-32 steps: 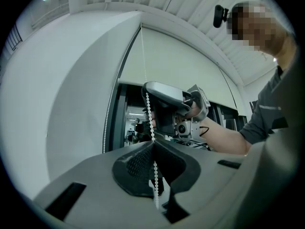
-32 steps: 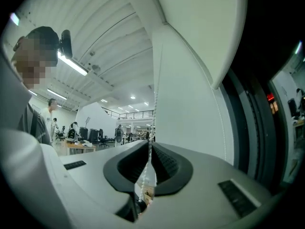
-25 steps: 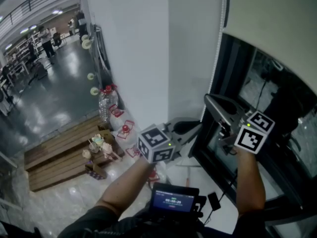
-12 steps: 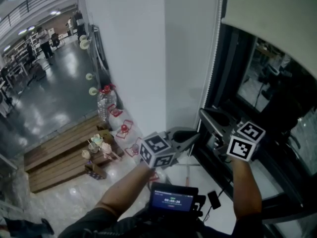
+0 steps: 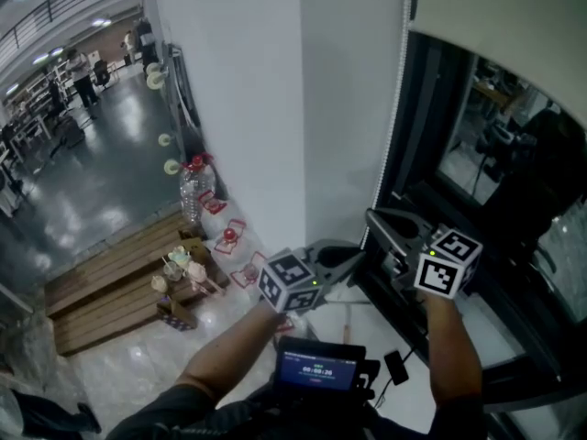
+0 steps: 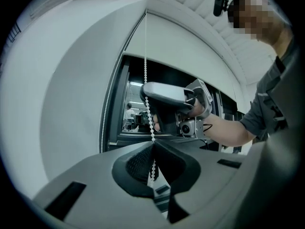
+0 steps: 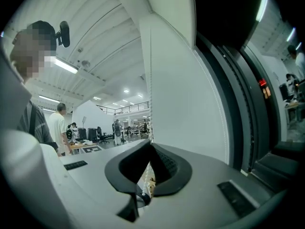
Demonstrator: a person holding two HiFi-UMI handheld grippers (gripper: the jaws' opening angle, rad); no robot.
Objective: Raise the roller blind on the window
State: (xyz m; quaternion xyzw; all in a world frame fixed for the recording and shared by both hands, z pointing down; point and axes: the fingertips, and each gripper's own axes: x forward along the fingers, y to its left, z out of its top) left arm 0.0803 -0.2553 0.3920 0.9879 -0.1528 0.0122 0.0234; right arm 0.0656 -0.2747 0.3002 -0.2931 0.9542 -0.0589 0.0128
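As L tool (image 6: 153, 144) pinches chain (image 6: 148, 113), blind hem (image 5: 486, 55) high

Digits on the screen (image 5: 317, 371) are illegible.

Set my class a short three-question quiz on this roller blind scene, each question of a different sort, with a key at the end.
1. True or false: the left gripper is shut on the bead chain.
2. Where is the bottom edge of the roller blind? A. Right down, covering the whole window. B. Partway up, with dark window bare below it. C. Out of sight in every view.
3. In the head view, which gripper is nearer the window?
Key: 1 true; 2 B; 3 the right gripper, which is also shut on the bead chain.
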